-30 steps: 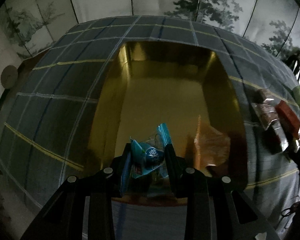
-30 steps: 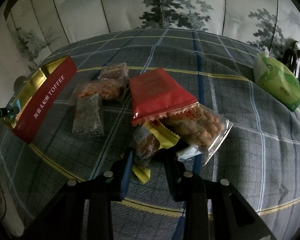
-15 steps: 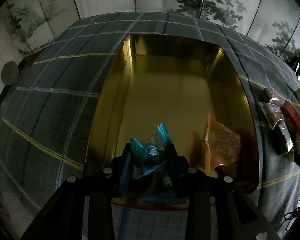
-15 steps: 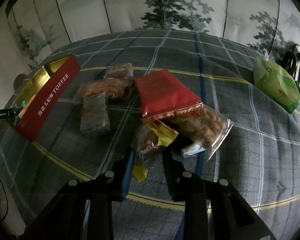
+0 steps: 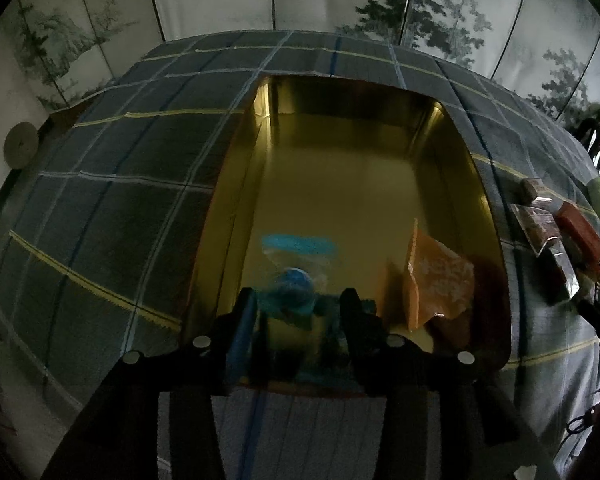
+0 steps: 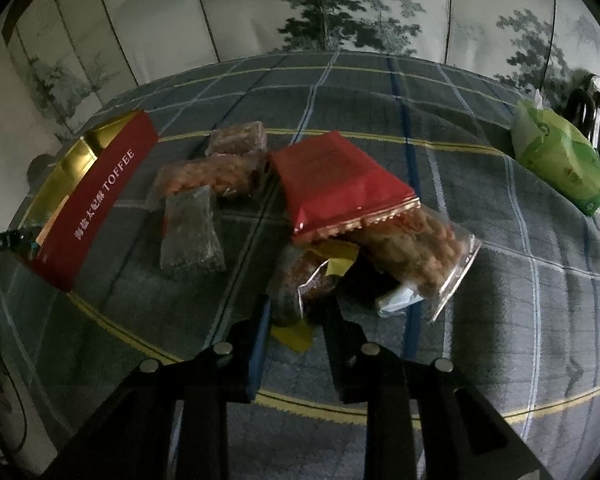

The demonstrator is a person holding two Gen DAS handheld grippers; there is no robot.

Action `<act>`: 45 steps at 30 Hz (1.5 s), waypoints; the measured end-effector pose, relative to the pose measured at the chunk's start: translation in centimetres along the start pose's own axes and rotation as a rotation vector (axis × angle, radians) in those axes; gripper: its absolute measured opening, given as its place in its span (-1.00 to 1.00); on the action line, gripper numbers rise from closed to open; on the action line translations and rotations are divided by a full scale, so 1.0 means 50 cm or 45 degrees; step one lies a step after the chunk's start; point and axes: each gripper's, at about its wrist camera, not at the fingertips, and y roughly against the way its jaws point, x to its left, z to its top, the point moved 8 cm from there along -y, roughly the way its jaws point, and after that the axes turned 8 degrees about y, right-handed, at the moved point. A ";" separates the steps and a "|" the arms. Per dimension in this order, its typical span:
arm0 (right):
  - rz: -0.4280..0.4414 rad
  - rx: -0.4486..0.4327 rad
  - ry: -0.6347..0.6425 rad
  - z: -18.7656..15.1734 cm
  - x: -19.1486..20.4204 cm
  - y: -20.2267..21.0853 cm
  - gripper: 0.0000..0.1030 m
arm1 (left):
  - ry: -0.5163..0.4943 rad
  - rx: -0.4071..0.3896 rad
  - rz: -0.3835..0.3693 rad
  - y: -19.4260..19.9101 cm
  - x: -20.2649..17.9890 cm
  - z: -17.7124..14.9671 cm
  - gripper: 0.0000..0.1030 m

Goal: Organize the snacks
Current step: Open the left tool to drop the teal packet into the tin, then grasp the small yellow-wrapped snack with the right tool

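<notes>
Right wrist view, red packet [image 6: 336, 178] overlapping clear peanut bag [image 6: 416, 252], green pack [image 6: 560, 160] apart.

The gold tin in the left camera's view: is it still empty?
No, the gold tin already holds an orange packet leaning near its right wall and a blue-wrapped snack near the front.

A gold-lined red tin [image 6: 96, 196] sits on grey-blue plaid cloth [image 6: 380, 92] beside a green packet [image 6: 560, 160].
</notes>
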 end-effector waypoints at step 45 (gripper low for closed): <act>-0.062 -0.099 0.096 0.063 0.059 0.056 -0.50 | 0.128 -0.058 -0.110 0.078 0.027 -0.022 0.38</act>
